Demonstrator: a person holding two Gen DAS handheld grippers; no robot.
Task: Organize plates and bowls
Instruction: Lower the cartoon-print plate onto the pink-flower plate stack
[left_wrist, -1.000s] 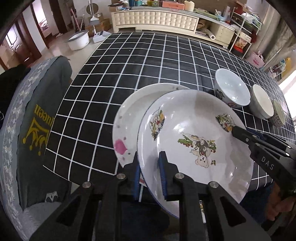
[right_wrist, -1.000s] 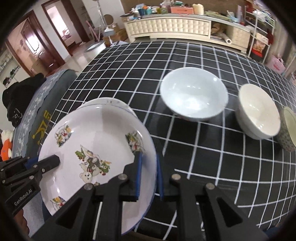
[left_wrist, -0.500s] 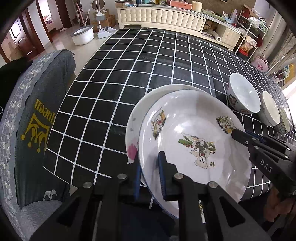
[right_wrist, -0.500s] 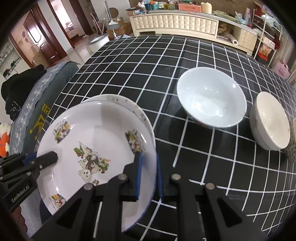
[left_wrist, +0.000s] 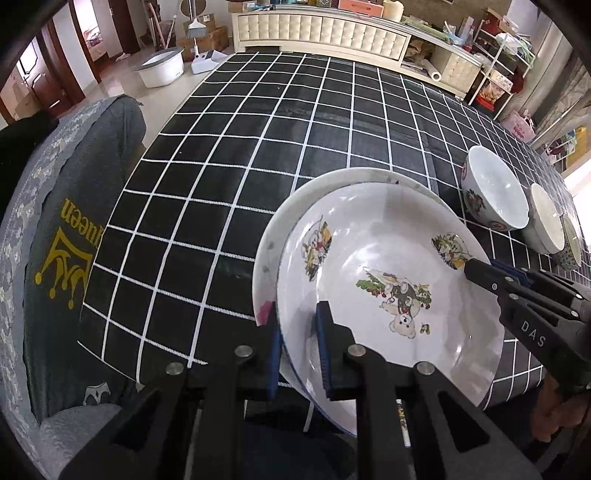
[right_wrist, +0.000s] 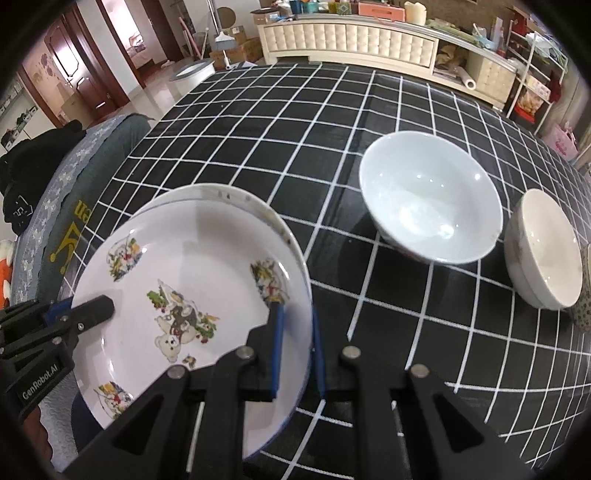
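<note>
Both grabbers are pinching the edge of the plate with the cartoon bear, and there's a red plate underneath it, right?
Nearly. The left gripper and the right gripper do both pinch the rim of the cartoon bear plate. But the plate underneath is white, not red; only a small pink mark shows near its edge. The left wrist view shows it best.

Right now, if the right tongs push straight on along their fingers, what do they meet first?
Probably nothing new: the right tongs are already shut on the rim of the white cartoon-printed plate. Straight on past that rim lies the black grid-patterned tablecloth; the large white bowl sits off to the right, though depth is unclear.
</note>
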